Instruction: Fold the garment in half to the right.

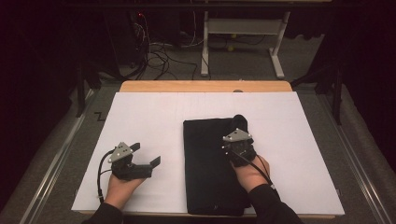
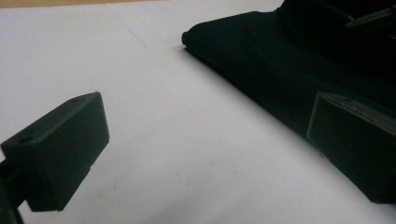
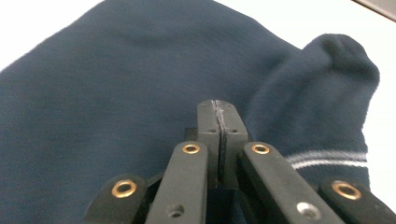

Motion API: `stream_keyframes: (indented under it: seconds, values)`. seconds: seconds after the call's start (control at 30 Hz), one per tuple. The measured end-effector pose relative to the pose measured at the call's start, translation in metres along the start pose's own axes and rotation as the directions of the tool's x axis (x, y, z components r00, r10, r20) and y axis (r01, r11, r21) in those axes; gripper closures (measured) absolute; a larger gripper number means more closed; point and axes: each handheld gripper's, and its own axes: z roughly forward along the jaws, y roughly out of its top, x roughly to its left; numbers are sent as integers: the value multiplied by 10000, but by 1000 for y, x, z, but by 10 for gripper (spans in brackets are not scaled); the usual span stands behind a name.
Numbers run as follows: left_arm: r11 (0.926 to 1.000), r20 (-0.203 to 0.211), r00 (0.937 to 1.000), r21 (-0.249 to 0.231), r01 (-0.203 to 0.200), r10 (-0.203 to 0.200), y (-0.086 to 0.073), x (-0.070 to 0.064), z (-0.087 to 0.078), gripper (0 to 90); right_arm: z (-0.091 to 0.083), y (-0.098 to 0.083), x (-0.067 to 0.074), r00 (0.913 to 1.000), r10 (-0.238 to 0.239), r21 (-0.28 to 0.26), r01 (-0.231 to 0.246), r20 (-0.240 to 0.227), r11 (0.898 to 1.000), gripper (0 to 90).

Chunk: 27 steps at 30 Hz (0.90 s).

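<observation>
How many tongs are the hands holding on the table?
2. The left tongs sit over the white sheet, jaws wide open beside the dark folded garment. The right tongs are above that garment, jaws closed together with nothing visibly between them.

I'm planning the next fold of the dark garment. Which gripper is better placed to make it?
Right, probably. The right gripper sits over the dark garment, jaws shut; the left gripper hangs open over bare white sheet beside it.

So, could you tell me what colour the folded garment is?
Dark navy garment, with a pale-striped cuff; clearest in the right gripper view.
</observation>
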Motion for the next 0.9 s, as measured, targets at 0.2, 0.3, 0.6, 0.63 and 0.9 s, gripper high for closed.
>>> stream_keyframes:
  seconds: [0.2,0.3,0.6,0.63,0.9]
  values:
    - [9997,-16,10000,-219,66,-66,-1,3,-5,0,9,-34,-38,9933,981,322,-1002,605,9944,900]
    - [10000,13,10000,-53,-47,47,-1,2,-2,0,15,-50,-43,9924,1093,422,-1118,567,9928,900]
    - [9971,251,9968,-66,-759,760,-1,-10,1,0,-16,-58,-54,9941,1051,-1616,-1079,-262,9809,874]
    - [9966,291,9963,-128,-809,812,-1,-12,1,0,-21,-63,-57,9932,1086,-1925,-1149,-432,9745,862]
    - [9963,268,9963,-302,-810,818,-1,-14,-3,0,-46,-118,-80,9829,1753,-3053,-1840,-560,9343,592]
